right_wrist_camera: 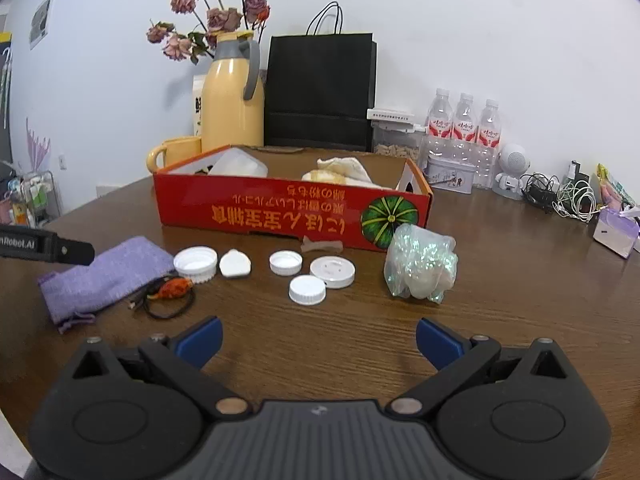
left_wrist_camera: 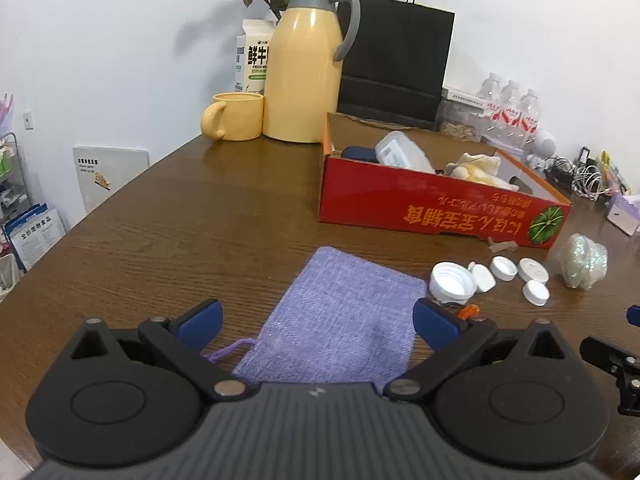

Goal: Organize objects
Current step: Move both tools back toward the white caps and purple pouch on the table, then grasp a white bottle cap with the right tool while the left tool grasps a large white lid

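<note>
Left gripper [left_wrist_camera: 318, 322]: fingers spread wide, nothing between them. It hangs low over the purple cloth pouch [left_wrist_camera: 340, 320], which lies flat on the bench [left_wrist_camera: 180, 240] directly ahead, drawstring end toward me.

Right gripper [right_wrist_camera: 319, 342]: fingers likewise wide apart and empty, over bare bench wood, a short way back from the loose items.

Loose items on the bench, in front of the red cardboard box [right_wrist_camera: 280, 216], seen from the right wrist:
- large ribbed white cap [right_wrist_camera: 196, 263], open side up, just beside the pouch's edge
- small white teardrop-shaped lid [right_wrist_camera: 235, 265], next to that cap
- small white cap [right_wrist_camera: 285, 263], open side up
- flat white disc lid [right_wrist_camera: 332, 272], with another white cap [right_wrist_camera: 307, 289] just in front of it
- iridescent crinkled plastic bag [right_wrist_camera: 420, 266], to the right, near the box's corner with the pumpkin print
- black hair tie with an orange charm [right_wrist_camera: 170, 292], touching the pouch's near edge

Box contents: a translucent plastic container [left_wrist_camera: 400, 152], a cream-coloured cloth or plush thing [left_wrist_camera: 476, 168], something dark blue [left_wrist_camera: 358, 154] at the left end. Cannot tell more.

Behind the box: yellow thermos jug [left_wrist_camera: 304, 68], yellow mug [left_wrist_camera: 234, 116], milk carton [left_wrist_camera: 250, 56], black paper bag [left_wrist_camera: 396, 56], three water bottles [right_wrist_camera: 464, 124].
</note>
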`<action>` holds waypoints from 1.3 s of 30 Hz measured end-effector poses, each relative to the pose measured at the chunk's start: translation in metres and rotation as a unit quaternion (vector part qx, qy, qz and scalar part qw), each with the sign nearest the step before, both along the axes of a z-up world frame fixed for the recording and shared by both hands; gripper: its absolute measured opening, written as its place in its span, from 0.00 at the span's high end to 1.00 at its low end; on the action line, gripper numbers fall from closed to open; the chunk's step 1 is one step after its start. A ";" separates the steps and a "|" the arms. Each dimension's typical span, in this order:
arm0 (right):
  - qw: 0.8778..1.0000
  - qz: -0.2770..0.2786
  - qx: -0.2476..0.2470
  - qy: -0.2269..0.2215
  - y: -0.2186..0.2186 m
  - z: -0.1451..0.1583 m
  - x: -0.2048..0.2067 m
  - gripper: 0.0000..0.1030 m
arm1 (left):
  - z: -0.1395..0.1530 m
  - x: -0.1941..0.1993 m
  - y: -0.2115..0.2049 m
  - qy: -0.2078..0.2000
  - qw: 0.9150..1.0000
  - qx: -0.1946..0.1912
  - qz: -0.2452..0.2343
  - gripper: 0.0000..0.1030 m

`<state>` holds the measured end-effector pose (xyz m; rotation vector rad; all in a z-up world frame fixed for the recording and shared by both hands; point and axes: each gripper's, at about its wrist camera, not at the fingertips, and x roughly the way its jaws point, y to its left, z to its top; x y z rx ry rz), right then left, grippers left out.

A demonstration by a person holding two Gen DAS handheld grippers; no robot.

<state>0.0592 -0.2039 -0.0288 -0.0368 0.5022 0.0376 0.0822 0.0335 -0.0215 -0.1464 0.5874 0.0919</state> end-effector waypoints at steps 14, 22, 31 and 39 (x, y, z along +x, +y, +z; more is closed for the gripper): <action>0.999 0.026 -0.013 0.028 0.013 0.000 0.050 0.32 | 0.000 0.000 -0.005 0.001 1.000 0.005 -0.012 0.00; 0.997 0.018 0.008 0.072 0.012 -0.014 0.089 0.60 | -0.001 0.001 -0.006 0.001 1.000 0.004 -0.015 0.00; 0.997 0.024 0.014 0.069 0.012 -0.014 0.089 0.74 | -0.004 0.004 -0.012 0.006 1.000 0.004 -0.024 0.00; 1.000 0.002 0.003 -0.015 0.012 -0.001 0.067 0.74 | -0.002 0.015 -0.024 0.006 0.999 0.012 -0.041 0.00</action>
